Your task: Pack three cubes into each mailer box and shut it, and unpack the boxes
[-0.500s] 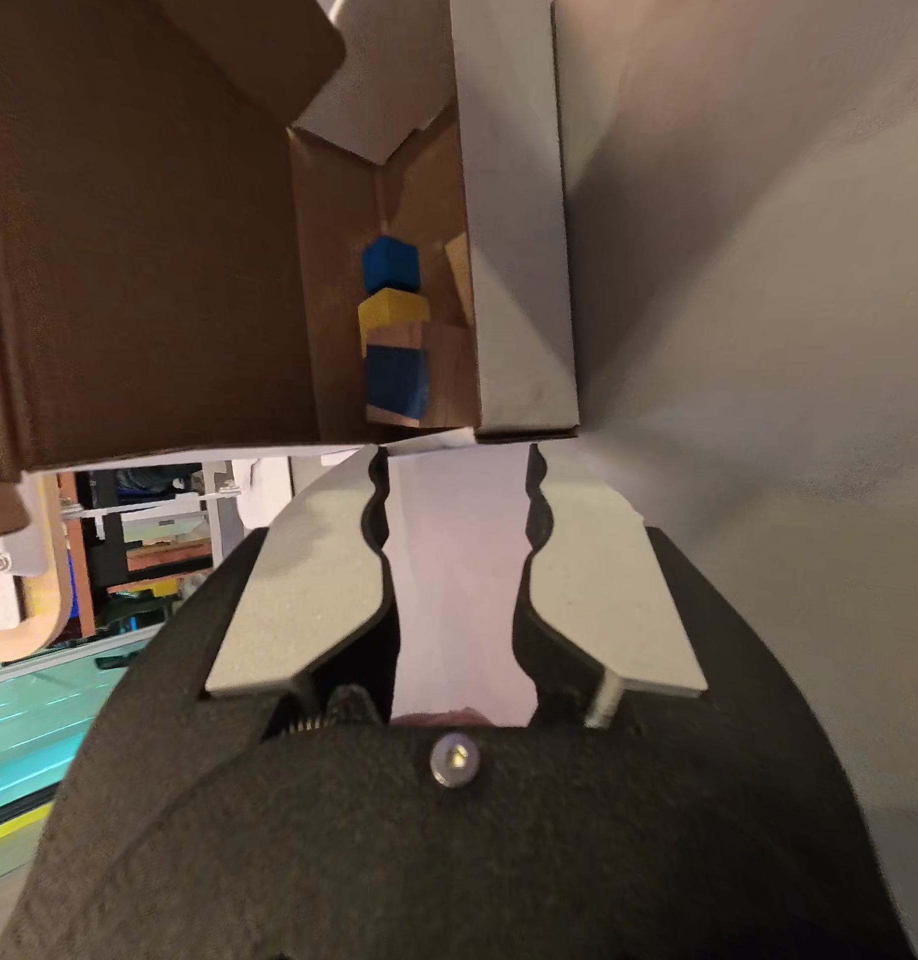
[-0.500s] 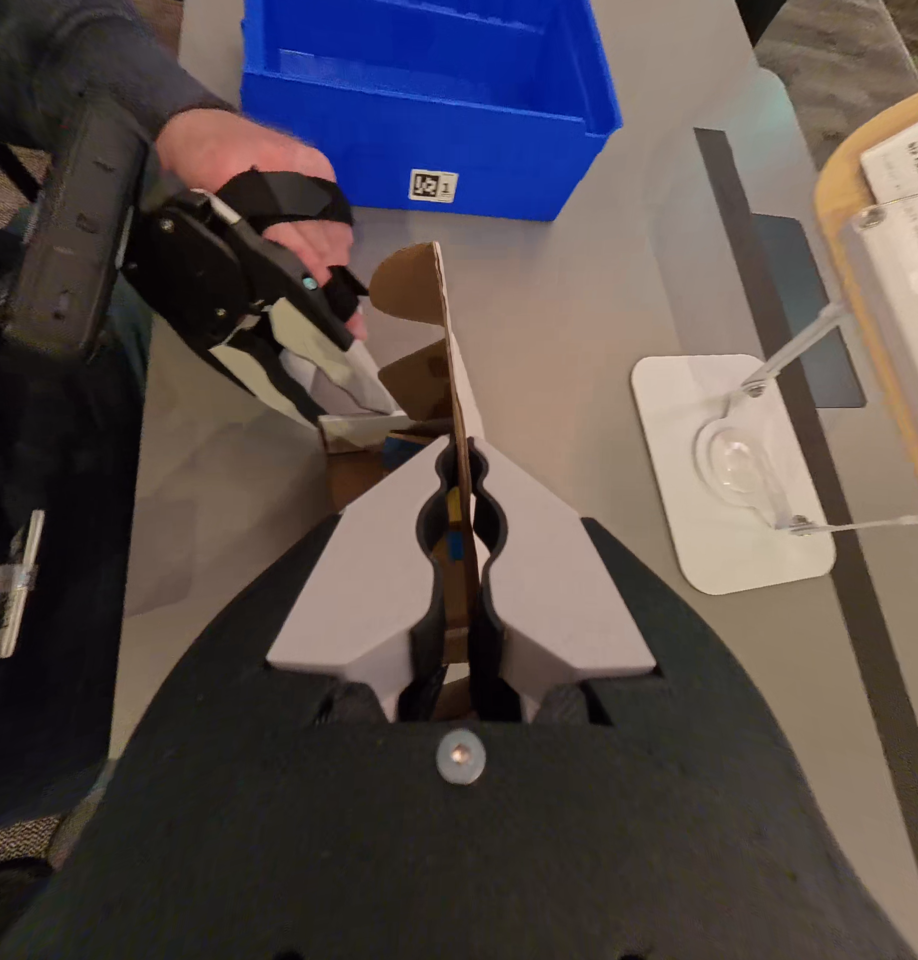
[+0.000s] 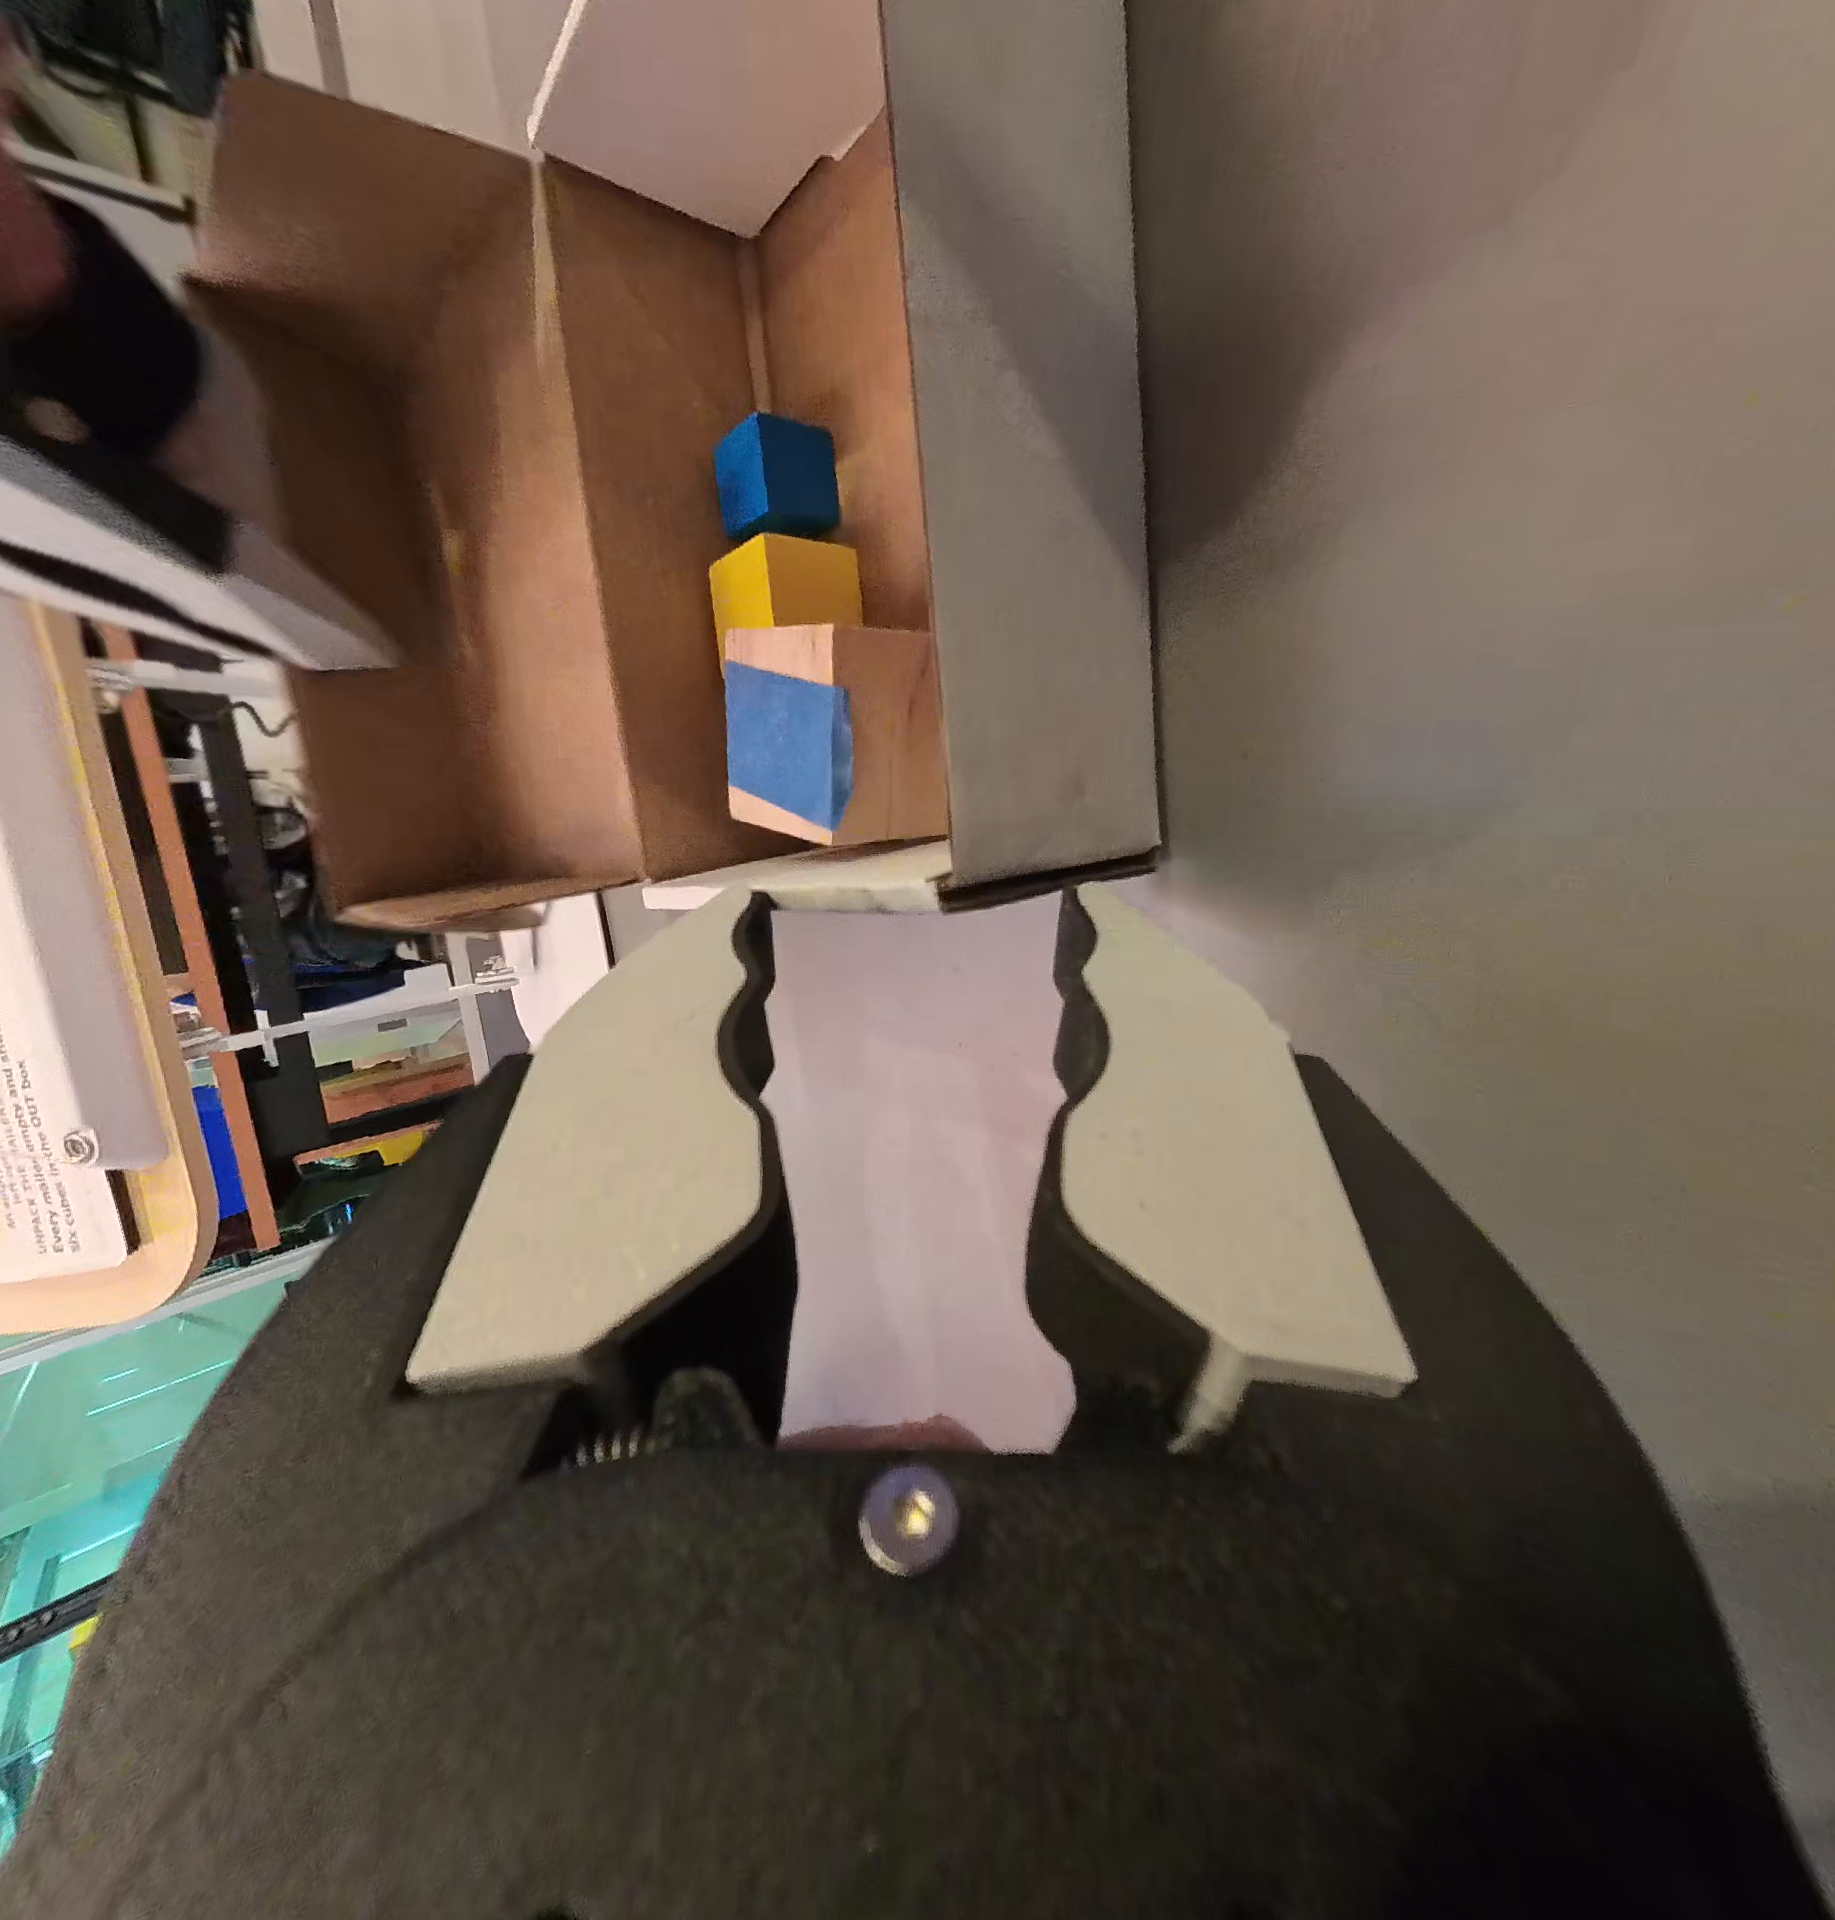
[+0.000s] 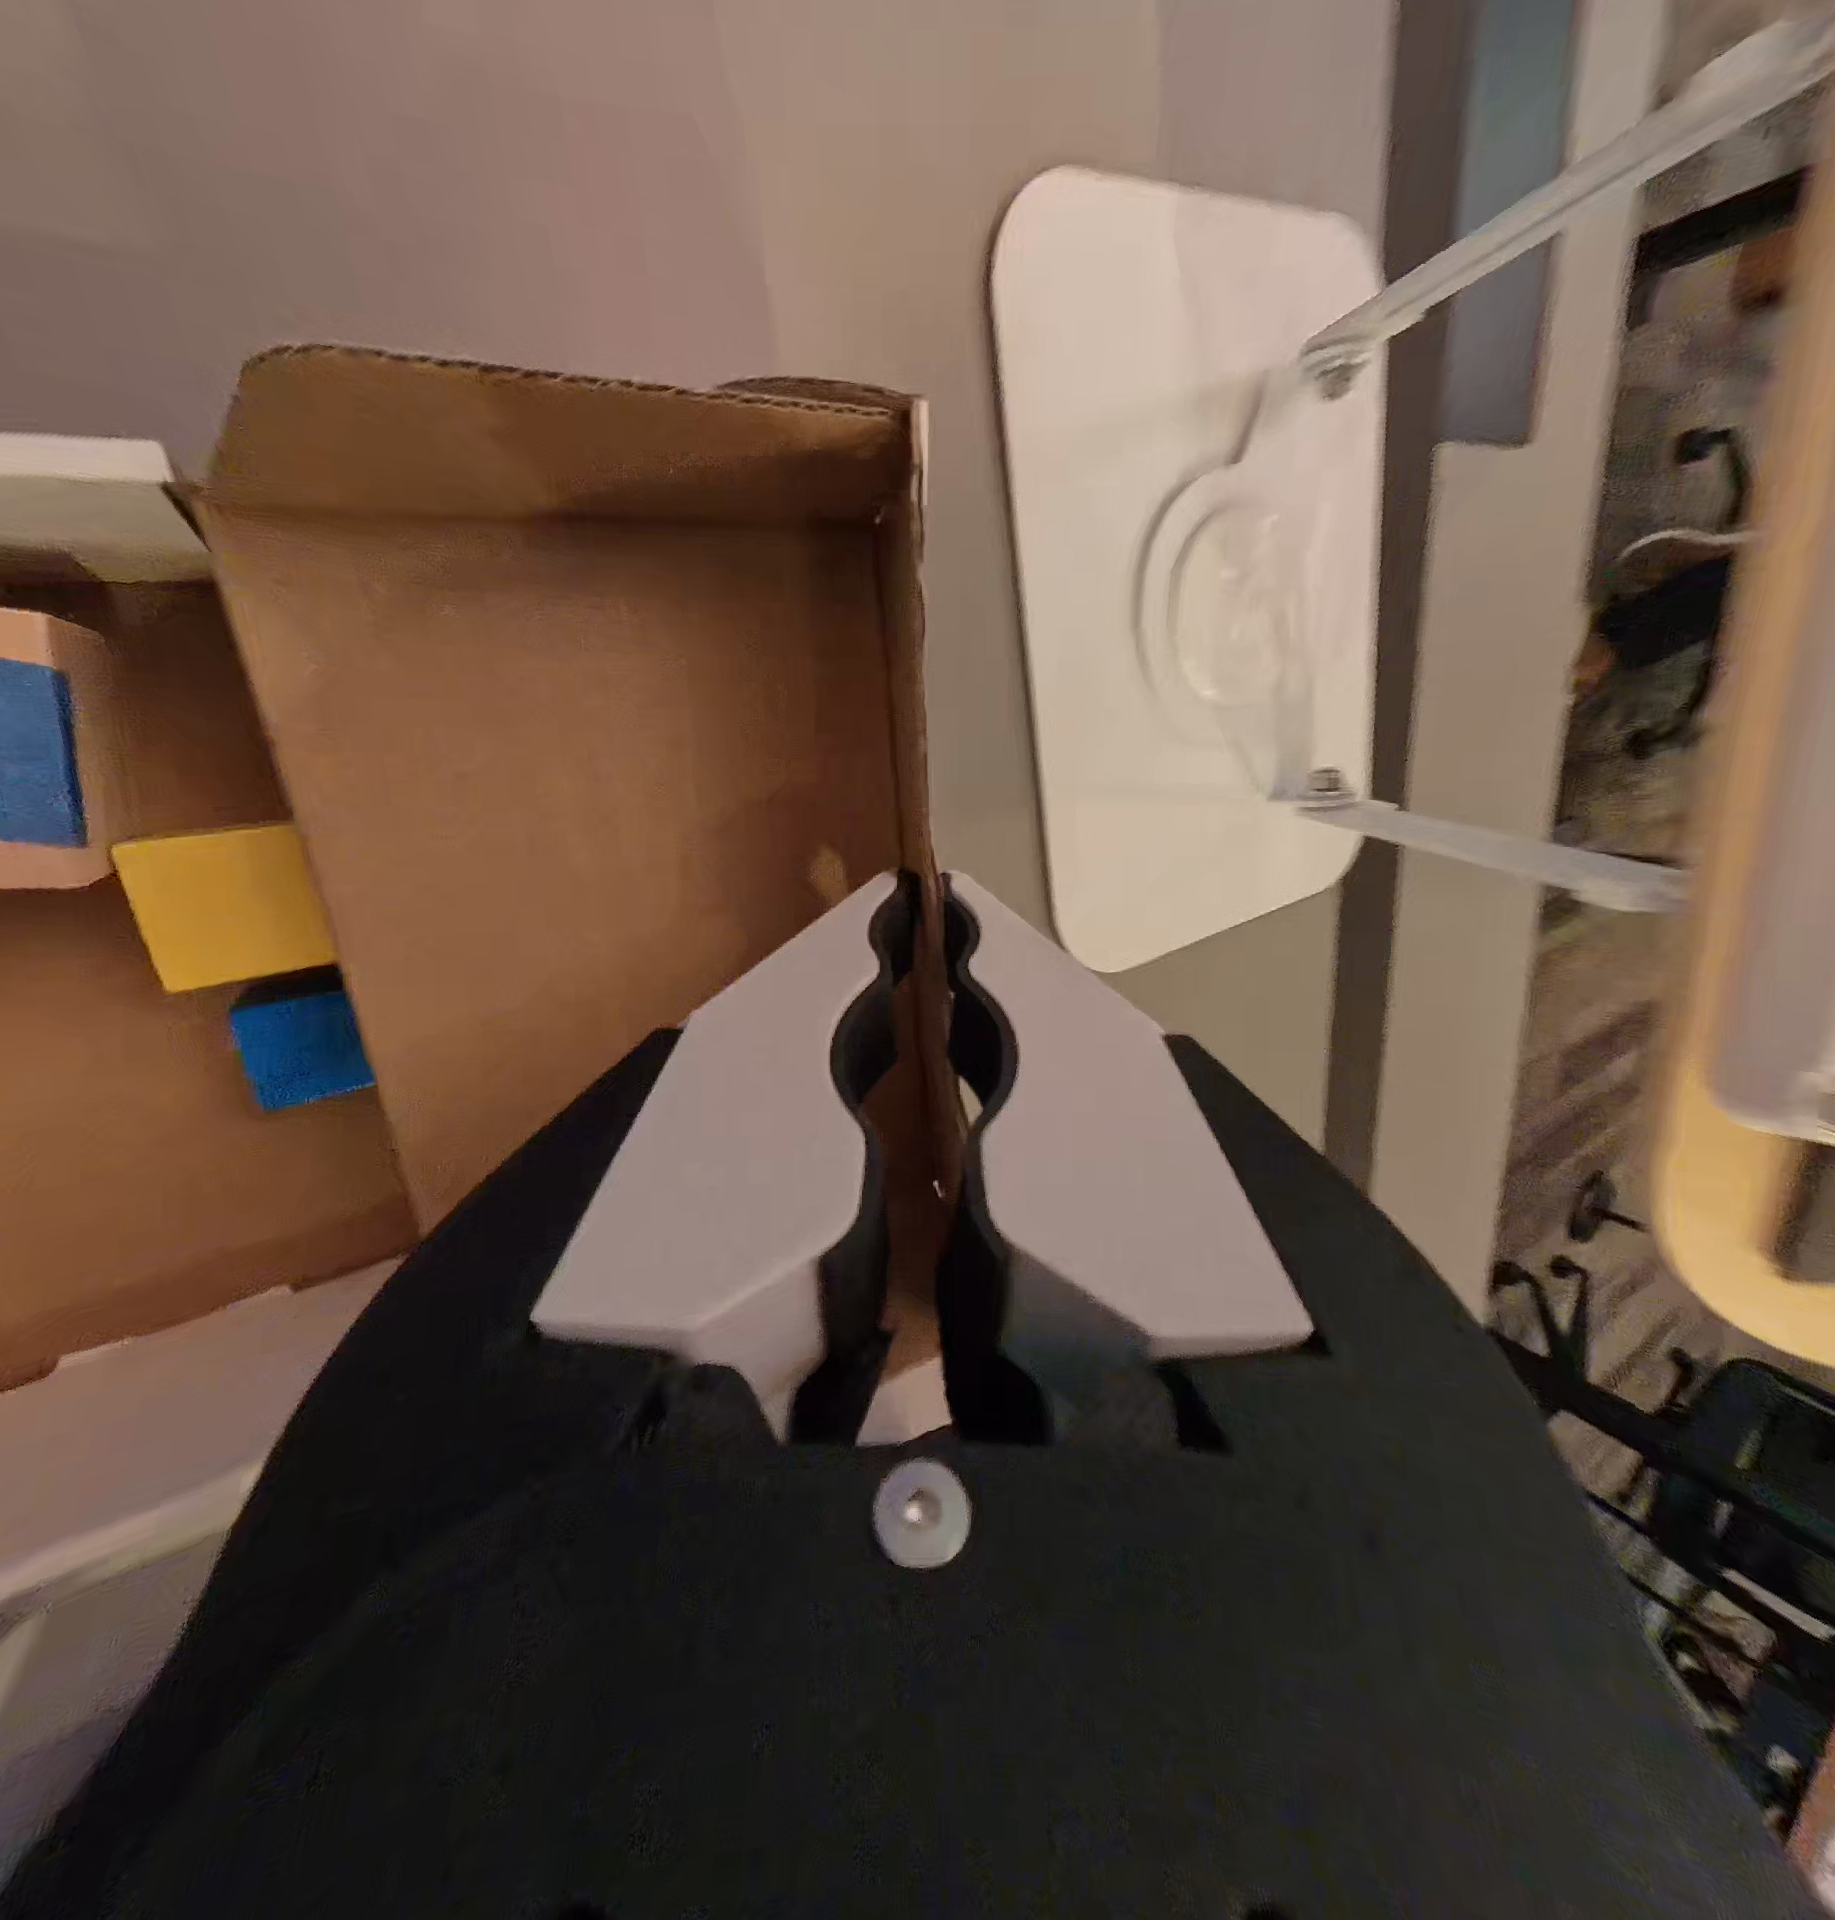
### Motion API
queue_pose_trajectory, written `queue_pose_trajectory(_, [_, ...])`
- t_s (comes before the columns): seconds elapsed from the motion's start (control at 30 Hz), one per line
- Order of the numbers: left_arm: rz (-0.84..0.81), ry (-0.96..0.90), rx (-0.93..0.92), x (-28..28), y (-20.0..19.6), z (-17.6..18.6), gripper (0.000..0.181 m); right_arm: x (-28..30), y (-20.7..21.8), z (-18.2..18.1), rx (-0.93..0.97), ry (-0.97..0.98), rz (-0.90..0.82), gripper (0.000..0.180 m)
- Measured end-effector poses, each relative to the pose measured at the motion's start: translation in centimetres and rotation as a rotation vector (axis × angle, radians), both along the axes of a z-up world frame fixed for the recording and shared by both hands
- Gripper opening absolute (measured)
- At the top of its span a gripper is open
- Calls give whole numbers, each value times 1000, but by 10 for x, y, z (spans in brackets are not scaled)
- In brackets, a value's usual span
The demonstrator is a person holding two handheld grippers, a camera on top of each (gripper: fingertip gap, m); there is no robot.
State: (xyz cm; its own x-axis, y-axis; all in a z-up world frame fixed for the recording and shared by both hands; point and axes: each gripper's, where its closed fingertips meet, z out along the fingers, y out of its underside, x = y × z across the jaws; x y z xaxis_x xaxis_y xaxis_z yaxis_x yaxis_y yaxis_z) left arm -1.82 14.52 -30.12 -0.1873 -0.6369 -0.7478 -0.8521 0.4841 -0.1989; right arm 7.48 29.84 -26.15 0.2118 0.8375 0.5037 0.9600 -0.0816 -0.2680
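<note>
Since half a second ago I've swung the mailer box (image 3: 622, 540) lid wide open, so its brown inside faces me. My right gripper (image 4: 923, 883) pinches the lid's (image 4: 580, 727) side flap edge-on; my left gripper (image 3: 913, 914), fingers spread, meets the box's near white wall. Inside lie the taped wooden cube (image 3: 830, 743), the yellow cube (image 3: 783, 592) and the blue cube (image 3: 776, 476), in a touching row.

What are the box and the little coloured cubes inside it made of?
The mailer box looks like corrugated cardboard, matte brown inside and white outside; fluting shows along its top edge. The largest cube seems to be bare wood with a blue-painted face, grain visible. The yellow cube and the small blue cube look matte painted, probably wood too.
</note>
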Motion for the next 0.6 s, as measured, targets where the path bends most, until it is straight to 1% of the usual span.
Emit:
queue_pose_trajectory(0.2, [11,-9,-18,1,-1,0,52,3,-1,-49,-133,-39,-43,9])
queue_pose_trajectory(0.37, [34,-61,-127,3,-7,3,50,0,3,-53,-134,-19,-49,10])
queue_pose_trajectory(0.4, [39,-91,-167,3,-9,6,48,0,3,-53,-133,-16,-52,10])
queue_pose_trajectory(0.5, [109,-247,-359,0,-7,22,61,3,3,-52,-116,-10,-62,10])
queue_pose_trajectory(0.6, [184,-436,-570,1,2,45,65,7,4,-51,-97,2,-75,8])
